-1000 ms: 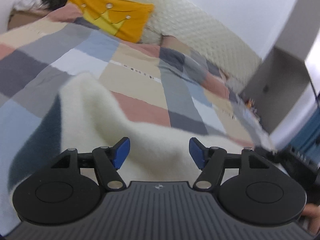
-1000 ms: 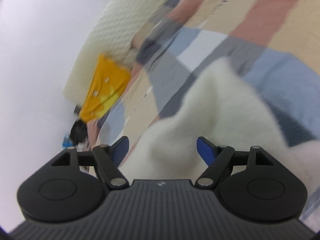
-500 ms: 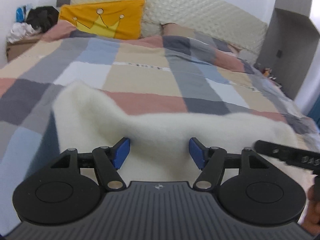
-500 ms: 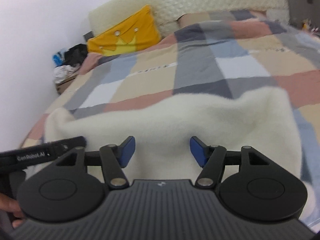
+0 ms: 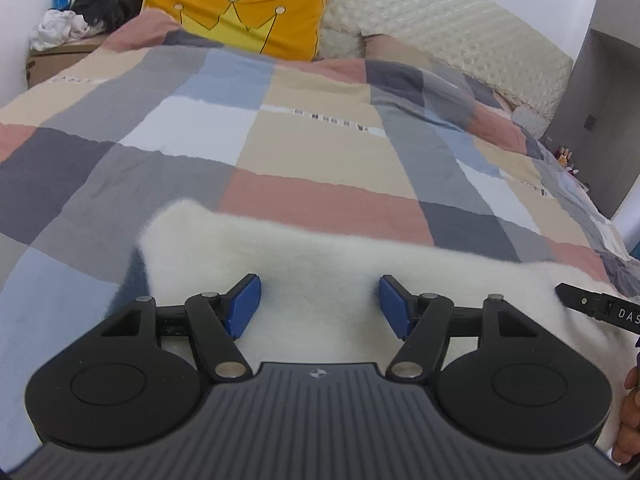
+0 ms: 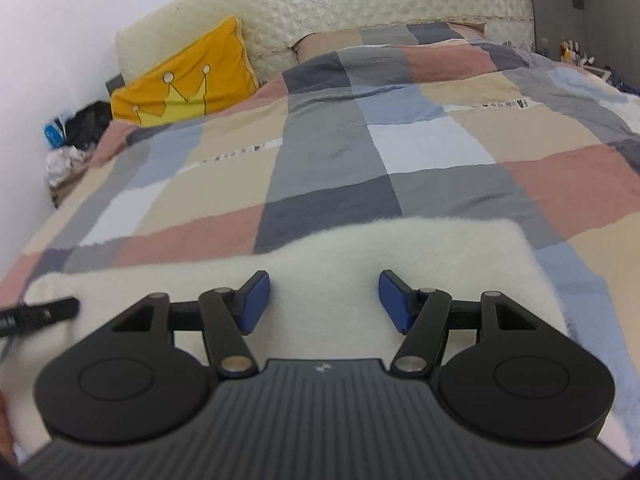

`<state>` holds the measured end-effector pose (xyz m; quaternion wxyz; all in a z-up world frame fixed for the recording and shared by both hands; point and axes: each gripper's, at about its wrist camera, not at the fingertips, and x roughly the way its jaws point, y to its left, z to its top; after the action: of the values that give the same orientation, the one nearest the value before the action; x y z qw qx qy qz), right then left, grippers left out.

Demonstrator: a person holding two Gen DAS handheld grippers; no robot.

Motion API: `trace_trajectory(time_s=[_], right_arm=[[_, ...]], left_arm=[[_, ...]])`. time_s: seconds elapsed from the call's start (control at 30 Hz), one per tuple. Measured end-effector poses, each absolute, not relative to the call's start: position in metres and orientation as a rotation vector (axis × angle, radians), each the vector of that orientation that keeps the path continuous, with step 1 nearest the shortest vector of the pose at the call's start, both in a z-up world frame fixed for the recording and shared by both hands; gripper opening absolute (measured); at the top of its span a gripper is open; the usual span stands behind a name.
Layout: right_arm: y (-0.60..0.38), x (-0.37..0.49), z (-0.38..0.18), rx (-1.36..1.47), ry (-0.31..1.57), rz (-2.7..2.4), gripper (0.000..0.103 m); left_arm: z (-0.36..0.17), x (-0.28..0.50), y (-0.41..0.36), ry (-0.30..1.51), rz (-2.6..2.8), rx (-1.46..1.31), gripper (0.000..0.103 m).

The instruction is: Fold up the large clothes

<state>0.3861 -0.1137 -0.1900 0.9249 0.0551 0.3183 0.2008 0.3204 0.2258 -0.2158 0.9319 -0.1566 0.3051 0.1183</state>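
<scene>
— Both grippers have swung level since a second ago, yes?
— Yes. The left gripper (image 5: 316, 302) and right gripper (image 6: 322, 300) hover spread, pinching nothing, over the white fleece garment (image 5: 320, 264) on the checked bedspread (image 5: 312, 148).

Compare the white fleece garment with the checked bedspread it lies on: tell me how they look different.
The white fleece garment is one plain cream colour; the checked bedspread is patched in grey, blue, beige, pink and white. The garment looks fluffy, the bedspread smooth and flat-woven. The garment covers only the near strip of the bed in both wrist views; the bedspread runs on to the yellow pillow. Both are soft cloth lying spread out.
</scene>
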Motion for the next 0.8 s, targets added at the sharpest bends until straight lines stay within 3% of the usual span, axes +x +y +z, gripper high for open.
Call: trace_trajectory(time_s=[0.4,0.8], right_arm=[[-0.105,0.404,-0.213,0.069,0.673,0.405,0.064],[-0.112,0.382,-0.188,0.147,0.646,0.394,0.066]], left_arm=[[-0.236,0.341,0.237,0.688,0.238,-0.327,0.071],[-0.213,0.323,0.218,0.655,0.239,-0.302,0.071]])
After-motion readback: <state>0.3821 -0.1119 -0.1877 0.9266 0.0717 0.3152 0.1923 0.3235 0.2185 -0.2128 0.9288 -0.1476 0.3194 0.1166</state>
